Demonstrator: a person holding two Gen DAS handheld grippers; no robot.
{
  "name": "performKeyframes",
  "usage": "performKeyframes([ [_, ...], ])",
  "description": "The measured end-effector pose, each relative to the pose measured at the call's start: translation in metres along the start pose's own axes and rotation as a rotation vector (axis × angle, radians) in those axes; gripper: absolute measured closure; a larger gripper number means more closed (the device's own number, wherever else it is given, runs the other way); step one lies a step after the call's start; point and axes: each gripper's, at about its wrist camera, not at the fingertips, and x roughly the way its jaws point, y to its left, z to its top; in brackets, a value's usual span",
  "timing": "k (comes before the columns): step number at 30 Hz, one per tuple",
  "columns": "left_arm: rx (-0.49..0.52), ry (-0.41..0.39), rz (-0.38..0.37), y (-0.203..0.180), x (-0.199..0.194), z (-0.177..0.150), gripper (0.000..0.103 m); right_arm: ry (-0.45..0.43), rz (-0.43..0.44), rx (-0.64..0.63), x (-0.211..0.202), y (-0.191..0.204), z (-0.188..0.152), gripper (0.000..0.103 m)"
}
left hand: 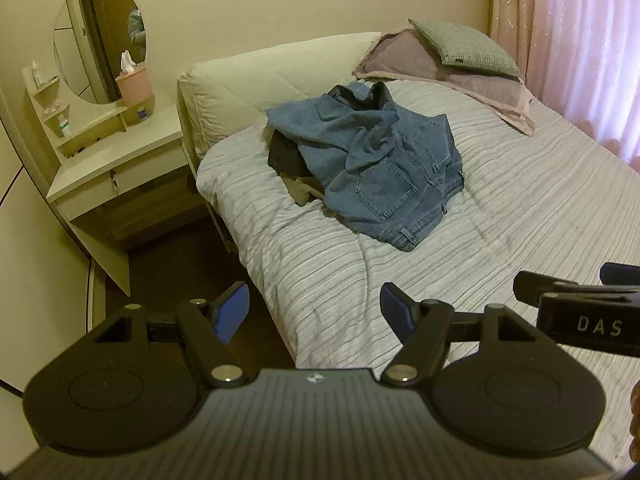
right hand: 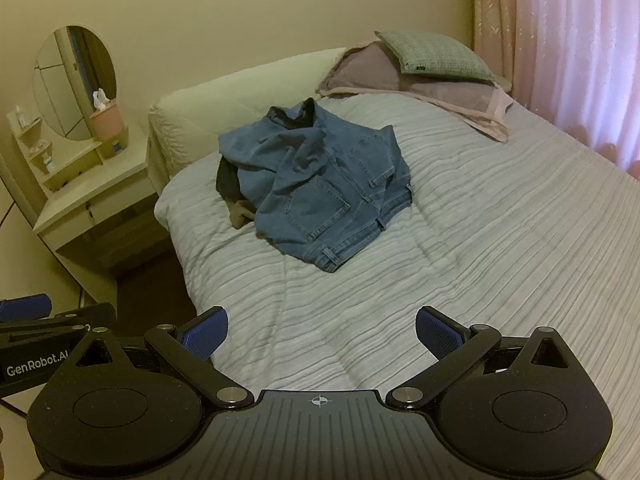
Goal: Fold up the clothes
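Lying in a crumpled heap on the bed, a pair of blue jeans has its back pockets and waistband turned up toward the foot of the bed. Tucked under the left side of the heap are a dark garment and a brownish one, only their edges showing. The bedspread is pale grey with fine ridged stripes. Up at the head, a purple pillow lies flat with a green cushion resting on top of it, both well apart from the clothes. A cream padded headboard runs along the wall behind.

The left gripper hangs above the near corner of the bed, tilted downward, its jaws spread wide with nothing between the blue pads. The right gripper is just beside it, also over the near end of the bed and angled down, jaws likewise wide apart and holding nothing. Both are well short of the jeans.

Beside the bed on the left stands a cream dressing table with an oval mirror, a pink tissue holder and small bottles on its shelves. Pink curtains hang along the right side.
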Motion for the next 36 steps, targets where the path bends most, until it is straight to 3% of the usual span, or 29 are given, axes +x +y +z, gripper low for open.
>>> performKeyframes([
  [8, -0.017, -0.024, 0.008, -0.001, -0.009, -0.008, 0.034, 0.001, 0.005, -0.001, 0.009, -0.006, -0.006, 0.001],
  [13, -0.016, 0.026, 0.013, -0.006, -0.003, 0.0, 0.034, 0.006, 0.008, -0.006, 0.01, -0.01, -0.01, 0.001],
  [36, -0.015, 0.03, 0.049, -0.025, -0.013, -0.007, 0.034, 0.012, 0.025, 0.007, -0.005, -0.03, -0.014, 0.001],
])
